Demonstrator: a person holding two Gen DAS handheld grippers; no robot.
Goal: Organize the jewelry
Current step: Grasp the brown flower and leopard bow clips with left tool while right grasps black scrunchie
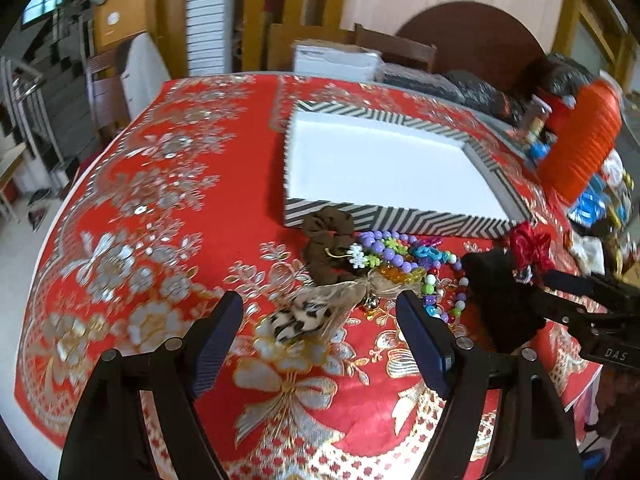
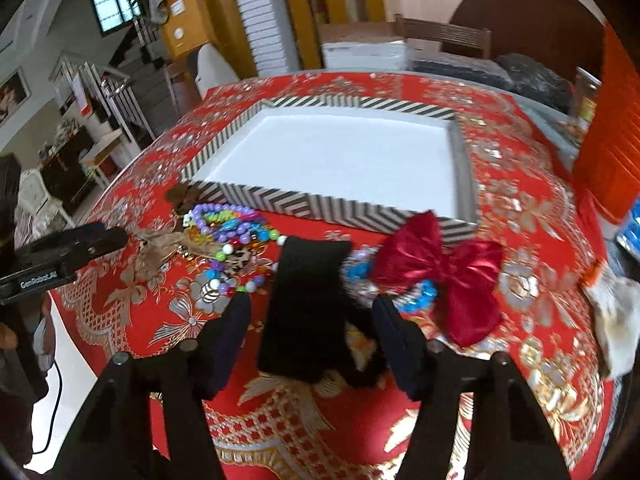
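Bench (image 1: 120, 208) under a red and silver flowered cloth carries everything. The striped tray (image 2: 224, 148) sits at the far side, white floor bare as far as I can see in both views: nothing sorted into it yet. I judge the task at its start, all pieces left to move.

The pile lies on the cloth just in front of the tray's near wall. Largest piece: a black cloth band (image 2: 308, 304), lying between my right tongs (image 2: 316, 320). These stand wide open around it, gripping nothing. Beside it, to the right, a red bow (image 2: 452, 272) touches the tray's near corner. A brown scrunchie (image 1: 326, 240) rests against the tray wall on the left. Next to it a tangle of coloured bead strings (image 1: 400, 252), purple, green, blue. Nearest my left tongs (image 1: 320, 320) lies a beige bow with a leopard-print tail (image 1: 316, 308); these tongs also stand wide open and empty.
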